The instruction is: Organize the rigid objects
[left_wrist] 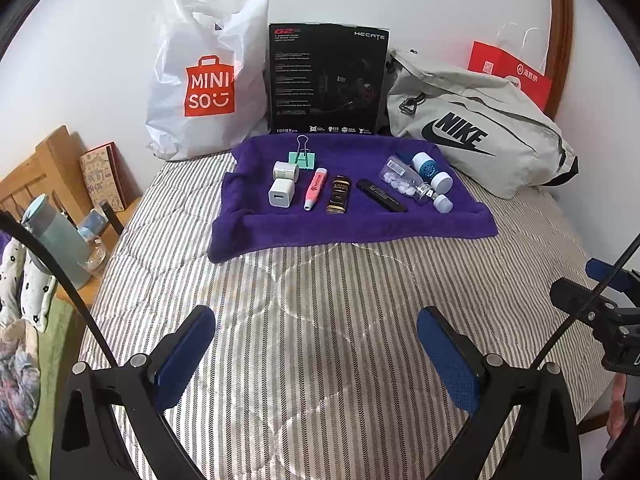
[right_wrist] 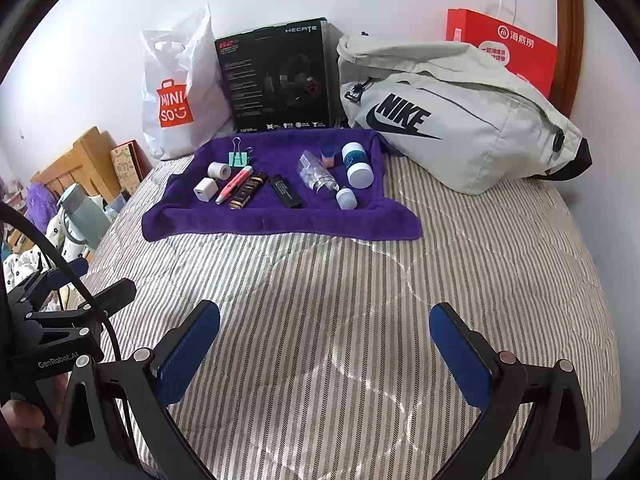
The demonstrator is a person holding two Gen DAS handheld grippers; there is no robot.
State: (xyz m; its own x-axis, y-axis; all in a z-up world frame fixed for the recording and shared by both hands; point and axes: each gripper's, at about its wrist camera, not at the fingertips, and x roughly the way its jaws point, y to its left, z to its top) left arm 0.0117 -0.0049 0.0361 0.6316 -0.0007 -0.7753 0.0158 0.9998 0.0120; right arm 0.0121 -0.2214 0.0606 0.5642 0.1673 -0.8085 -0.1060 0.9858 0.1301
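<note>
A purple towel (left_wrist: 352, 224) (right_wrist: 280, 220) lies on the striped bed with small items in a row: a white charger cube (left_wrist: 282, 193) (right_wrist: 205, 189), a tape roll (left_wrist: 285, 170), a green binder clip (left_wrist: 303, 158), a pink pen (left_wrist: 315, 189) (right_wrist: 234, 185), a dark gold-labelled tube (left_wrist: 338, 194), a black bar (left_wrist: 381, 195) (right_wrist: 285, 192), a clear bottle of white tablets (left_wrist: 404, 181) (right_wrist: 320, 178) and white-and-blue jars (left_wrist: 430, 169) (right_wrist: 357, 165). My left gripper (left_wrist: 316, 328) and right gripper (right_wrist: 325, 322) both hover open over the bedspread, well short of the towel, empty.
Against the wall stand a white Miniso bag (left_wrist: 200, 80), a black Hecate box (left_wrist: 326, 80), a grey Nike bag (left_wrist: 476, 128) (right_wrist: 448, 112) and a red paper bag (right_wrist: 504, 46). A wooden headboard (left_wrist: 44, 168) and bottles sit at the left.
</note>
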